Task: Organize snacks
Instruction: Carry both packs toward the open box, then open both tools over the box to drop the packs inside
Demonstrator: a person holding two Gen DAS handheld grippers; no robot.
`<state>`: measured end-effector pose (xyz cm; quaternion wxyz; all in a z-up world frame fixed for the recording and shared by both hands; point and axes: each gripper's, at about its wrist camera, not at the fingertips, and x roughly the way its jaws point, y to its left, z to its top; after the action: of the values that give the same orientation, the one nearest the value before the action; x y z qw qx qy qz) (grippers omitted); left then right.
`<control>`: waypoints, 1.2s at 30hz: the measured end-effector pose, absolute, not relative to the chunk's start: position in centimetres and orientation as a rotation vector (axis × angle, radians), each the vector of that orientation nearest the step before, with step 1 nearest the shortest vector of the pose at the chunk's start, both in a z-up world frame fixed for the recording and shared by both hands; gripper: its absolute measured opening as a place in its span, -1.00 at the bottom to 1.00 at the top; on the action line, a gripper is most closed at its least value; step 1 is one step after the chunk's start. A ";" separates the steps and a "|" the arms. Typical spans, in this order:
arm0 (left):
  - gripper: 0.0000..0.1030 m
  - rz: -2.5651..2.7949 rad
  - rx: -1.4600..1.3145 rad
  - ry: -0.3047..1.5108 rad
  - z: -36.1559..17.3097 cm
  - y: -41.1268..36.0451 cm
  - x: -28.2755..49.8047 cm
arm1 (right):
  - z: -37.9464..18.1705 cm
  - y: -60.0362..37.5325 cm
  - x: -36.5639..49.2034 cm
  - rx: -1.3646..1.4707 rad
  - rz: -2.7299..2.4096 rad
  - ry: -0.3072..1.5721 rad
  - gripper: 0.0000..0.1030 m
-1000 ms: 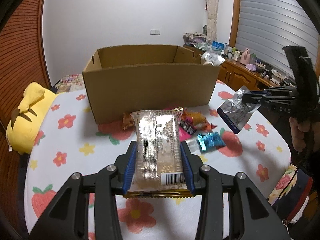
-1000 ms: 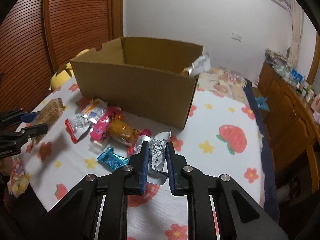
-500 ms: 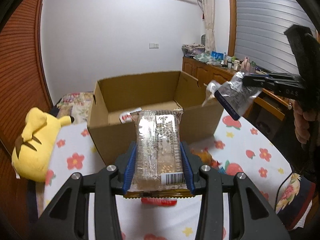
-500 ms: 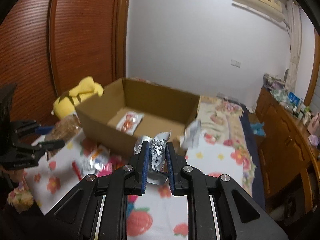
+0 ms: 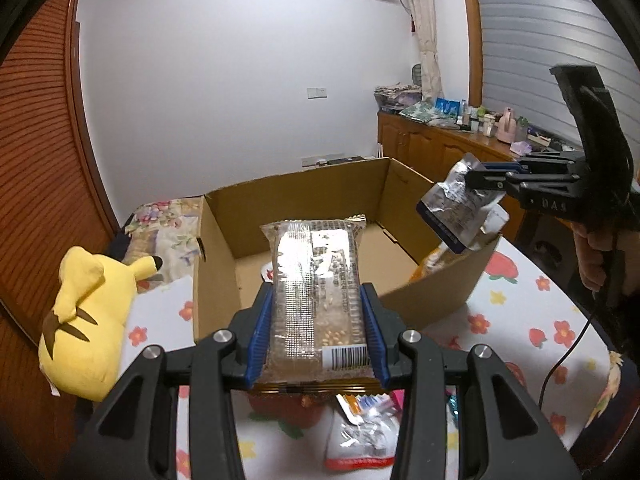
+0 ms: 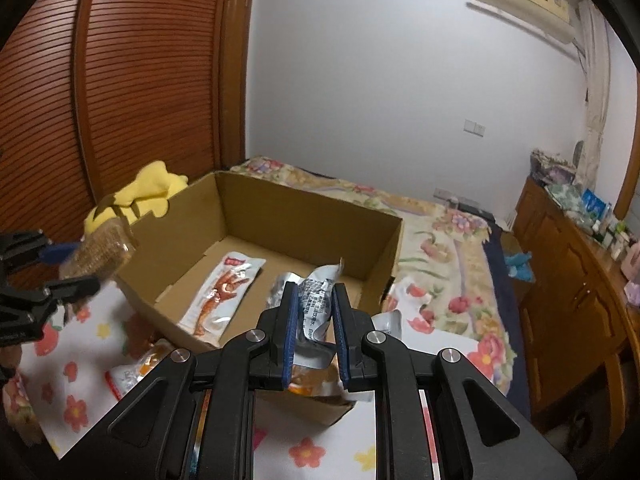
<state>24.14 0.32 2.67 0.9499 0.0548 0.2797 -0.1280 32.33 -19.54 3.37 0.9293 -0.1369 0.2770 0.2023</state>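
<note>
lengthwise, the grain bar (image 5: 317, 294) points from left gripper (image 5: 316, 330) toward box (image 5: 436, 294).

The left gripper (image 5: 316, 332) is held level above the near edge of the cardboard box (image 5: 216, 240), its blue-padded fingers (image 5: 260, 330) clamped against the long sides of a clear-wrapped grain bar (image 5: 316, 280). The right gripper (image 6: 314, 332) hangs over the box's right corner, its narrow-set fingers pinching a crumpled silver packet (image 6: 316, 300). The right hand (image 5: 596, 256) grips its handle.
</note>
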 end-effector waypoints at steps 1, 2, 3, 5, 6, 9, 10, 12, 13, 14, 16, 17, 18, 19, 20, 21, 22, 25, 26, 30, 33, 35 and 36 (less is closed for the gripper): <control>-0.20 -0.256 0.113 0.567 2.8 0.3 24.6 | 3.2 -19.4 32.4 -0.299 0.409 0.561 -0.72; -0.20 -0.255 0.113 0.568 2.9 0.3 24.9 | 3.1 -19.3 32.4 -0.308 0.412 0.561 -0.72; -0.20 -0.255 0.113 0.569 2.9 0.2 25.3 | 2.9 -19.4 32.5 -0.309 0.417 0.563 -0.72; -0.20 -0.259 0.108 0.574 2.9 0.0 26.1 | 2.4 -19.2 32.8 -0.320 0.422 0.571 -0.72; -0.20 -0.264 0.106 0.580 2.8 -0.2 26.7 | 2.2 -19.1 33.0 -0.327 0.422 0.575 -0.72; -0.20 -0.266 0.102 0.594 2.3 -0.5 27.9 | 1.2 -18.8 33.2 -0.338 0.427 0.593 -0.71; -0.20 -0.268 0.097 0.600 2.1 -0.6 28.4 | 0.8 -18.8 33.3 -0.341 0.429 0.601 -0.71; -0.20 -0.272 0.087 0.611 1.9 -0.5 29.1 | 0.4 -18.8 33.3 -0.338 0.443 0.612 -0.71; -0.20 -0.274 0.078 0.617 1.7 -0.5 29.6 | 0.1 -18.8 33.4 -0.339 0.444 0.621 -0.70; -0.20 -0.275 0.067 0.624 1.6 -0.5 30.0 | -0.2 -18.9 33.3 -0.341 0.446 0.626 -0.70; -0.20 -0.276 0.056 0.634 1.3 -0.4 30.7 | -0.5 -19.1 33.4 -0.333 0.454 0.638 -0.67; -0.20 -0.271 0.055 0.635 1.3 -0.5 30.9 | -0.6 -19.2 33.5 -0.328 0.457 0.645 -0.66; -0.20 -0.265 0.056 0.636 1.2 -0.5 31.2 | -0.8 -19.3 33.6 -0.326 0.457 0.650 -0.65; -0.20 -0.260 0.055 0.637 1.1 -0.5 31.5 | -0.8 -19.4 33.6 -0.324 0.457 0.650 -0.63; -0.20 -0.256 0.056 0.638 1.0 -0.6 31.7 | -0.8 -19.5 33.5 -0.321 0.458 0.650 -0.59; -0.19 -0.251 0.061 0.640 0.9 -0.7 32.0 | -0.8 -19.7 33.5 -0.312 0.462 0.652 -0.50; -0.19 -0.246 0.072 0.640 0.8 -0.9 32.1 | -0.7 -19.8 33.5 -0.307 0.462 0.651 -0.44; -0.19 -0.240 0.074 0.646 0.6 -1.2 32.6 | -0.5 -20.1 33.2 -0.282 0.476 0.644 -0.42; -0.18 -0.238 0.074 0.648 0.6 -1.2 32.8 | -0.5 -20.2 33.1 -0.275 0.479 0.644 -0.41; -0.12 -0.221 0.078 0.655 0.5 -1.3 33.2 | -0.5 -20.4 32.5 -0.263 0.490 0.646 -0.37; -0.09 -0.221 0.076 0.655 0.6 -1.2 33.0 | -0.4 -20.3 31.9 -0.269 0.491 0.647 -0.34; -0.03 -0.224 0.078 0.651 0.8 -1.2 32.6 | -0.2 -20.3 31.6 -0.270 0.490 0.645 -0.33; 0.01 -0.224 0.078 0.649 1.0 -1.2 32.4 | 0.0 -20.3 31.4 -0.272 0.485 0.644 -0.32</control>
<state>32.36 -1.21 0.99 0.9409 0.0385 0.3179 -0.1100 31.40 -20.31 -0.03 0.9109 -0.1319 0.3122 0.2353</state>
